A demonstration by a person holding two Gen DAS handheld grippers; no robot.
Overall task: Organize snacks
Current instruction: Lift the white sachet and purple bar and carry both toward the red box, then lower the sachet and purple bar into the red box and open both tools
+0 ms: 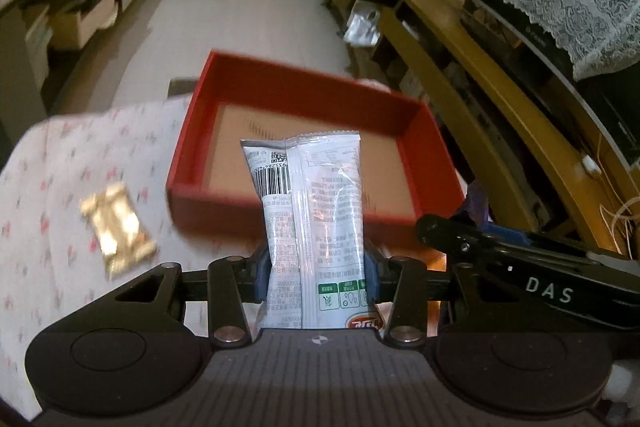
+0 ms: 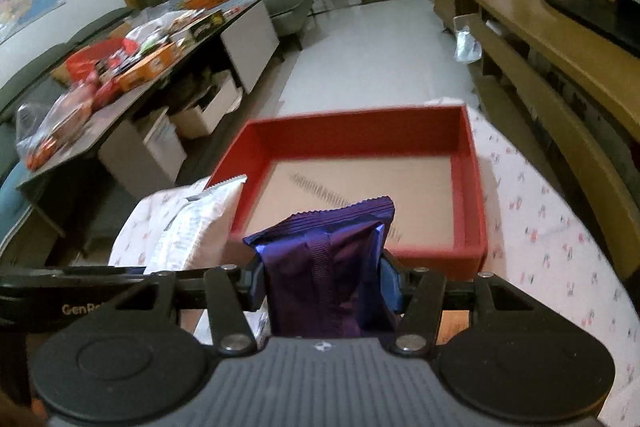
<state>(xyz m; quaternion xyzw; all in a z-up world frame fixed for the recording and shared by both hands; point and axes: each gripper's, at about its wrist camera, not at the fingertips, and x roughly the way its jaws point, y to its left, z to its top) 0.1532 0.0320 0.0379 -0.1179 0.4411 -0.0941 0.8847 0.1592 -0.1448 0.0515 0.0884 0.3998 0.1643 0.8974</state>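
My left gripper (image 1: 316, 273) is shut on a white snack packet (image 1: 316, 199) with a barcode, held upright just before the red box (image 1: 304, 79). The box has a bare cardboard floor with nothing in it. A gold-wrapped snack (image 1: 118, 229) lies on the flowered cloth to the left. In the right wrist view my right gripper (image 2: 326, 281) is shut on a purple foil packet (image 2: 328, 263), in front of the red box (image 2: 466, 163). The white packet (image 2: 192, 227) and the left gripper's black body show at the lower left of that view.
The flowered cloth (image 1: 68, 163) covers the table under the box. A wooden shelf unit (image 1: 460, 75) with a lace cover runs along the right. A cluttered low table (image 2: 120, 67) with boxes and bags stands to the left, pale floor between.
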